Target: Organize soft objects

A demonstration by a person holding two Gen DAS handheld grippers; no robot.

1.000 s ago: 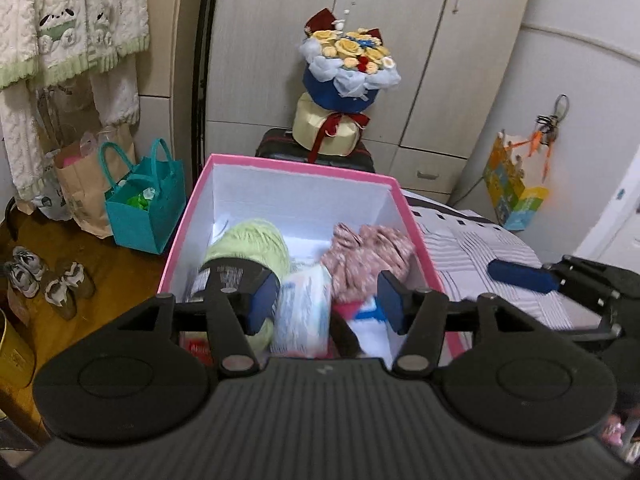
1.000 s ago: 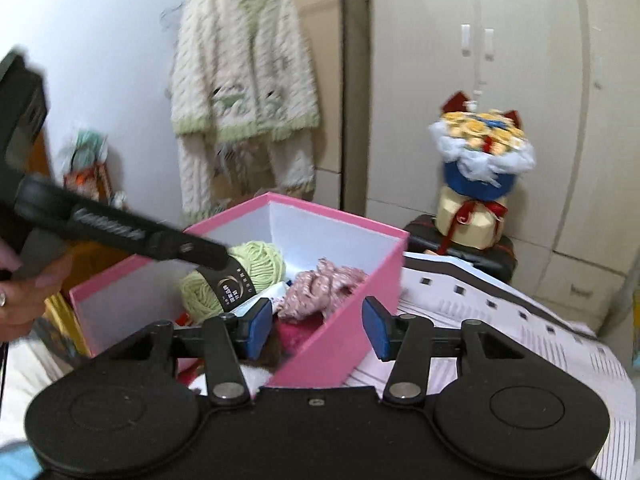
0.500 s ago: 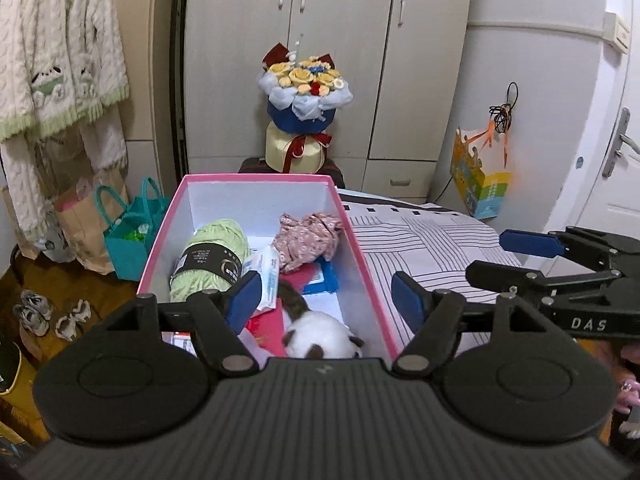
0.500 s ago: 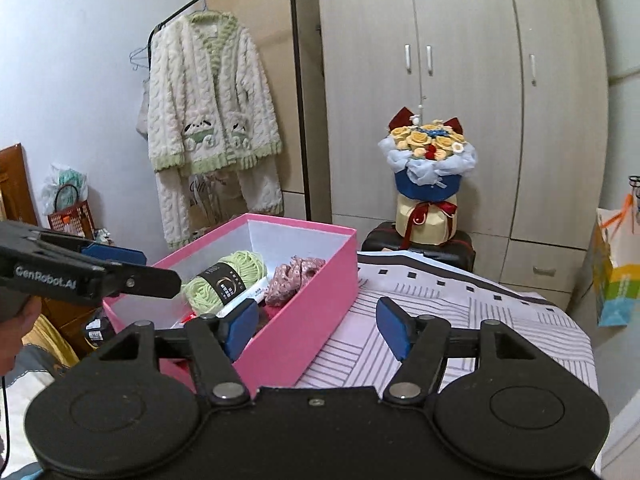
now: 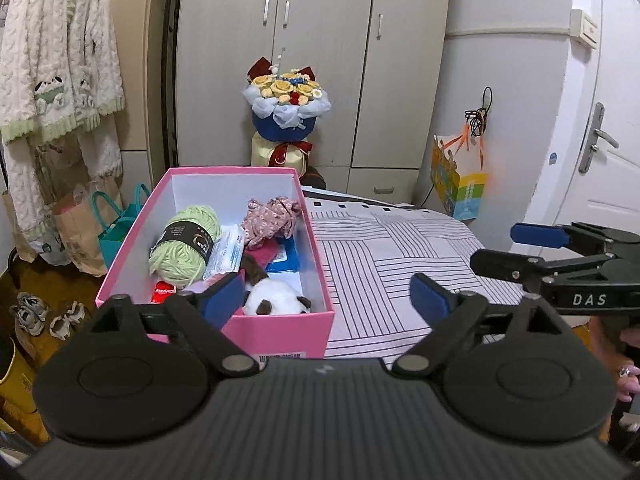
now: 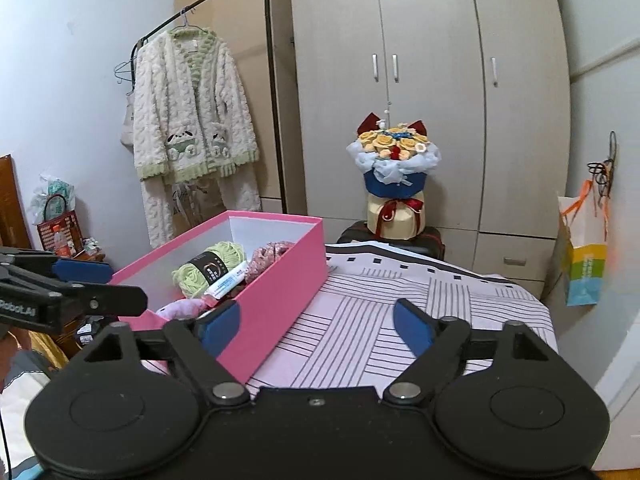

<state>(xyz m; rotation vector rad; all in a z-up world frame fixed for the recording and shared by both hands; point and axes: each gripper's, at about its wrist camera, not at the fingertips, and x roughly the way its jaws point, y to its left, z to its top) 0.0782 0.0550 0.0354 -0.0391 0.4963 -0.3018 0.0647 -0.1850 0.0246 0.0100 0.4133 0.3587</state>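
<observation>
Open pink cardboard box (image 5: 280,330) of soft goods — lying ahead-left of the left gripper (image 5: 328,296); both grippers' jaws having just been opening, standing wide, empty — right gripper (image 6: 316,320) hovering over the striped bedsheet (image 6: 400,300); grey wardrobe (image 6: 432,80) standing behind.

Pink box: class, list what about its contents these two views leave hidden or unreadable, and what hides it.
- Pink box, left wrist view: near-left contents behind the left gripper finger.
- Right wrist view: the box's near wall hides its floor; only the green yarn and floral cloth tops show.
- Yarn label text: too small.
</observation>
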